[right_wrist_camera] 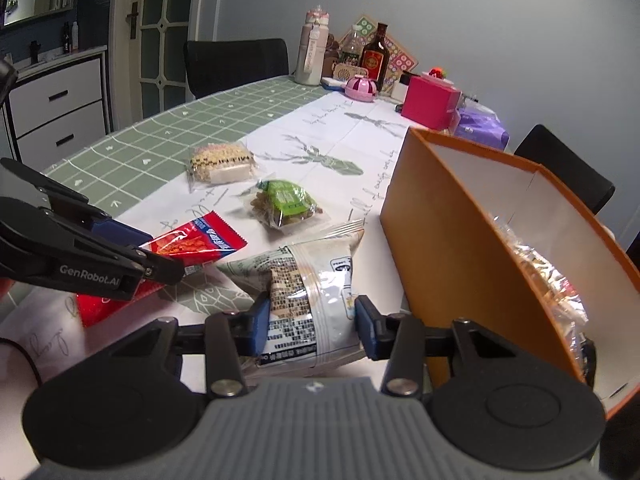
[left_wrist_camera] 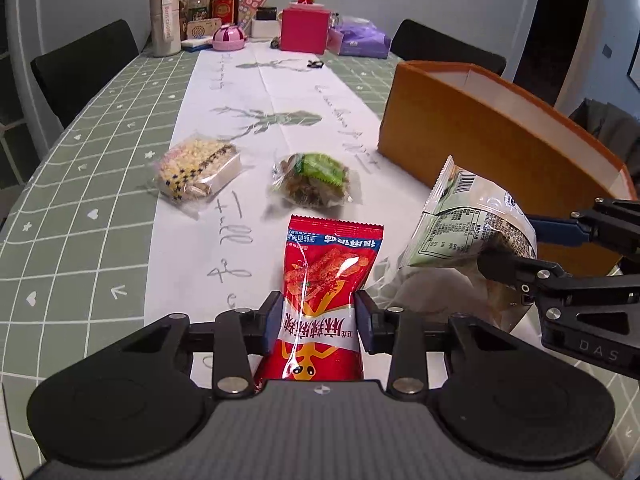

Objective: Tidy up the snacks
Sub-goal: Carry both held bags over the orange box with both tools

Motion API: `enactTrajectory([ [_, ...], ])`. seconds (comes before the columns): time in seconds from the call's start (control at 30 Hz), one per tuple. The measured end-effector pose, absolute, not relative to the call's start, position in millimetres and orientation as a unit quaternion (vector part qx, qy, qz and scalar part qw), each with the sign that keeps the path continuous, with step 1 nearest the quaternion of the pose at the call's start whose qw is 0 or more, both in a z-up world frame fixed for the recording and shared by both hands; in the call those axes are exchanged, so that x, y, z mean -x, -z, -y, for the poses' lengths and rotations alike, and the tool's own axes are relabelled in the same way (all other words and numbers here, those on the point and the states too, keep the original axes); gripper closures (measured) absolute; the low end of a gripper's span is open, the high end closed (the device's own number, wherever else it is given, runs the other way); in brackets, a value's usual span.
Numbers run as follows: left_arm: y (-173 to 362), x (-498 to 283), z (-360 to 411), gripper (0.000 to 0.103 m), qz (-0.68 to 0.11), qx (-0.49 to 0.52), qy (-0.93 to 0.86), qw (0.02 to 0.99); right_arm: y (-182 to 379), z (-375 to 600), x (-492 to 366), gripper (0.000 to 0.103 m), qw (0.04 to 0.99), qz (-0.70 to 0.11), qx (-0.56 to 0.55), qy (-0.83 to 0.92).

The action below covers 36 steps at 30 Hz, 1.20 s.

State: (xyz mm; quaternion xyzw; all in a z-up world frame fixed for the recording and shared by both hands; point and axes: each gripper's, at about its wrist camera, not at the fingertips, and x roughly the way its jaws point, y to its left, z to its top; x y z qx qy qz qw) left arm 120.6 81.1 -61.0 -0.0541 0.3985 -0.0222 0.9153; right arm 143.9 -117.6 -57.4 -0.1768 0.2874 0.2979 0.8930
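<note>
1. Nearest the lens, the left gripper pinches the glossy red foil snack packet; slick film could slide from the pads.
2. The right gripper squeezes the crinkly pale green-and-white snack bag (puffy, so it may slip), just beside the open orange cardboard box, whose near wall the bag could catch.

We see free tablecloth on the left; the orange box wall blocks passage on the right.
</note>
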Motion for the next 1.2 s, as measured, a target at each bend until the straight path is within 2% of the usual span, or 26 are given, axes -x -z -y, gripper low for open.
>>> enactTrajectory([
  [0.37, 0, -131, -54, 0.06, -0.355, 0.045, 0.041, 0.933, -14, 155, -138, 0.06, 0.915, -0.213, 0.174, -0.294],
  [0.6, -30, -150, -24, 0.06, -0.328, 0.023, 0.062, 0.942, -43, 185, -161, 0.06, 0.925, -0.196, 0.188, -0.264],
  [0.9, -49, -189, 22, 0.06, -0.315, -0.003, 0.092, 0.945, -41, 228, -208, 0.06, 0.927, -0.233, 0.193, -0.22],
  [1.2, -42, -229, 68, 0.06, -0.326, -0.025, 0.119, 0.938, -17, 260, -259, 0.06, 0.923, -0.278, 0.19, -0.187],
])
